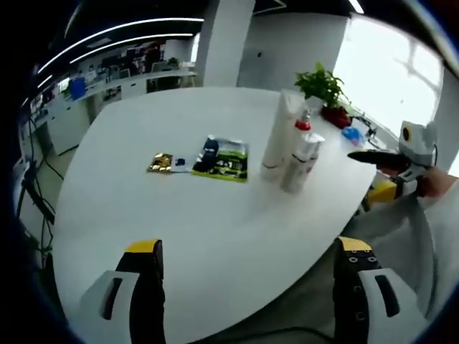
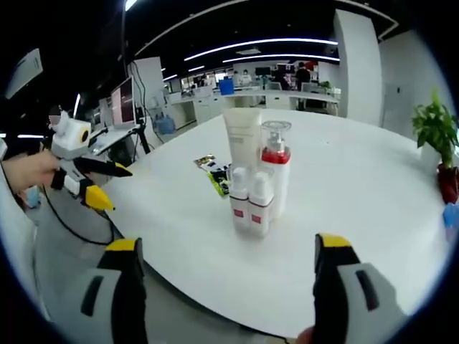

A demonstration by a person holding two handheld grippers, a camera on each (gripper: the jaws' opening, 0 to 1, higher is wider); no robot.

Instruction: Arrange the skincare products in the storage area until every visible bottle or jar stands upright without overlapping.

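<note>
Right gripper view: a white round table [image 2: 373, 215] is seen, carrying a tight cluster of skincare products near its edge. A tall tube [image 2: 242, 140], a pump bottle [image 2: 275, 168] with a red band, and two small bottles [image 2: 250, 201] are all found upright, touching or just beside one another; none is seen lying down or stacked. A flat packet [image 2: 215, 174] lies behind them. The left gripper [image 2: 100, 183] is observed off the table edge, jaws parted and empty.

From the left gripper view the same cluster is confirmed standing: tube [image 1: 280, 136], pump bottle [image 1: 304, 129]. A green packet [image 1: 226, 161] with a dark item on it and a small gold packet [image 1: 161, 163] lie flat toward the table's middle. The right gripper [image 1: 391, 168] is held beyond the edge, jaws spread, nothing gripped.

Judgement: the upright requirement appears met for every bottle seen. Whether the dark item on the packet is a product cannot be told. Little or nothing seems left.
</note>
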